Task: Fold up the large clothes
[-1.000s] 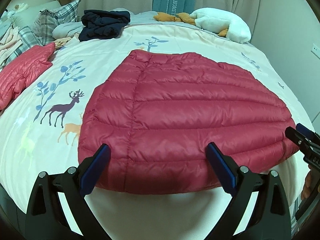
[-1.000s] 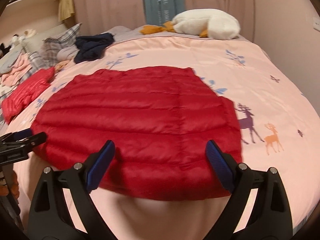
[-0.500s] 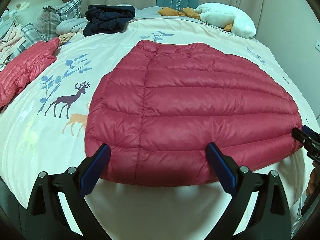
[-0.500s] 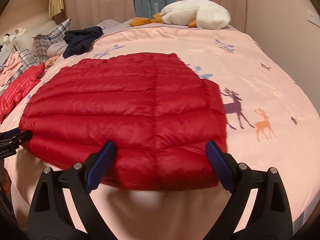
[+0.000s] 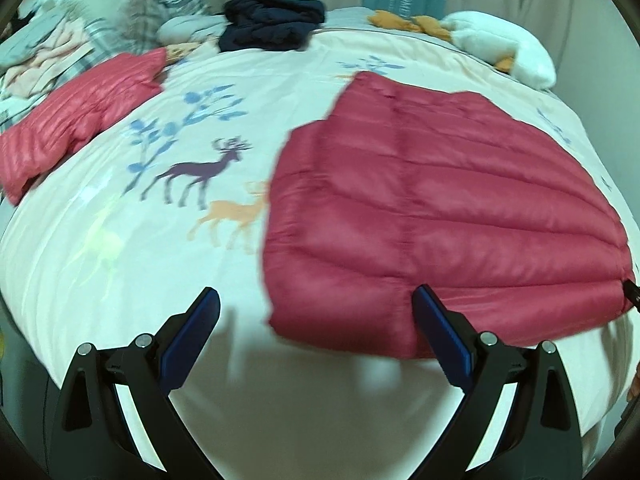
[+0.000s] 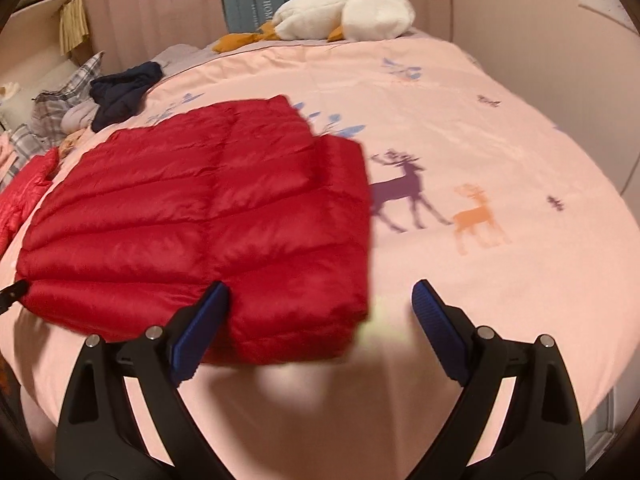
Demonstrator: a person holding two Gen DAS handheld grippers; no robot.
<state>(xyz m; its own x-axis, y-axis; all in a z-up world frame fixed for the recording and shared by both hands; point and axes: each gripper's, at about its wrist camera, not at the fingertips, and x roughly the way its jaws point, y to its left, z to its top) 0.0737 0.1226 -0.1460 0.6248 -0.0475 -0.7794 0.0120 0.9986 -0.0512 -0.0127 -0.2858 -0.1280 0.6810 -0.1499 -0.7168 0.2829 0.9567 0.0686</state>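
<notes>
Jacket (image 5: 432,216), red and quilted, is lying flat on the bed (image 5: 280,92), folded into a broad padded shape with its near hem close to the bed's front edge. In the left wrist view it is sitting to the right of the purple deer (image 5: 200,172) and orange deer (image 5: 236,212) printed on the cover; in the right wrist view the same prints are lying just past the jacket's right edge.

Left gripper (image 5: 316,332) is hovering at the jacket's near left corner with its jaws spread wide and nothing between them. Its right pad is overlapping the jacket's hem in the picture, but contact cannot be told; its left pad is over bare cover.

Right gripper (image 6: 320,320) is hovering at the jacket's near right corner, jaws also wide and empty, its left pad over the hem and its right pad over the cover beside the jacket.

Beyond the jacket, a navy garment (image 5: 272,24) is lying bunched near the bed's far side, with a white plush (image 5: 508,48) to its right by the curtain (image 6: 160,0). Left of the jacket, well apart, a pink jacket (image 5: 76,120) is lying crumpled, and behind it plaid pillows (image 5: 160,4) are leaning among other clothes. Both views are blurred.
</notes>
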